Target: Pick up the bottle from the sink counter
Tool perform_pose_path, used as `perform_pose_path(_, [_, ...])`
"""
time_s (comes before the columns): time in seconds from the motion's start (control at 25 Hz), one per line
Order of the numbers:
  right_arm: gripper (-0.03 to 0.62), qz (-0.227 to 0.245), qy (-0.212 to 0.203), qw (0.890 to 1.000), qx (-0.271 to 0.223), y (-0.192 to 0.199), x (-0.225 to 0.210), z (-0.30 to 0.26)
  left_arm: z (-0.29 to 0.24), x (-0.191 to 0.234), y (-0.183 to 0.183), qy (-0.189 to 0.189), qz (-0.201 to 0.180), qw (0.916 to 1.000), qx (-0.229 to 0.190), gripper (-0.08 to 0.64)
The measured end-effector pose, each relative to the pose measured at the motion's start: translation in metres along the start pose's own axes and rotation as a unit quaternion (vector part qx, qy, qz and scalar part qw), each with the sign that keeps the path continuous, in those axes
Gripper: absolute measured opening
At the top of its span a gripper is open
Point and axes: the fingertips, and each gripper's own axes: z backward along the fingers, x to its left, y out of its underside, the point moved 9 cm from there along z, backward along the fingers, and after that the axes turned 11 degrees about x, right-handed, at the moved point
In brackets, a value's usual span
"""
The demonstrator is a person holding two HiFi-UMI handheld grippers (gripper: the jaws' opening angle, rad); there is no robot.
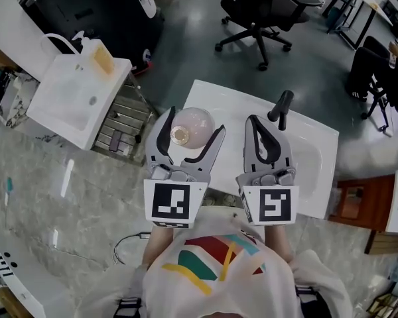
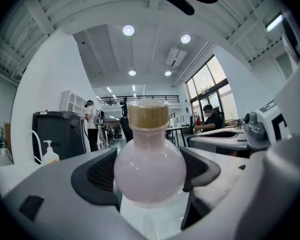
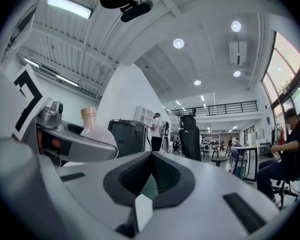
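Left gripper view, left gripper (image 2: 151, 176) jaws clasping pink bottle (image 2: 149, 156), right gripper (image 3: 151, 176) jaws together

A black office chair (image 1: 255, 8) stands on grey floor (image 1: 186, 52) under round ceiling lights (image 2: 128, 30).

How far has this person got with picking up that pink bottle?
Reaching looks done: the left gripper has its jaws against both sides of the bottle. The grasp is in hand. Lifting is left: the bottle seems to rest on the sink counter. The right gripper is shut and empty.
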Motion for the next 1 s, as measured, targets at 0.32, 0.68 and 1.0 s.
perform_pose_path(0.32, [0.012,0.007,-0.008,1.0,-0.005,-0.002,0.003,-0.002,0.004,-0.001,-0.008,-0.004,0.007,0.9997,-0.021,0.382])
perform_pose_path(0.68, [0.012,0.006,-0.011,1.0,-0.016,-0.004,0.0,-0.01,0.002,0.003,-0.014,-0.018,0.009,0.9993,-0.03,0.38])
perform_pose_path(1.0, [0.012,0.012,-0.004,1.0,-0.015,-0.002,-0.007,-0.009,0.0,0.001,-0.016,-0.021,0.007,0.9993,-0.031,0.381])
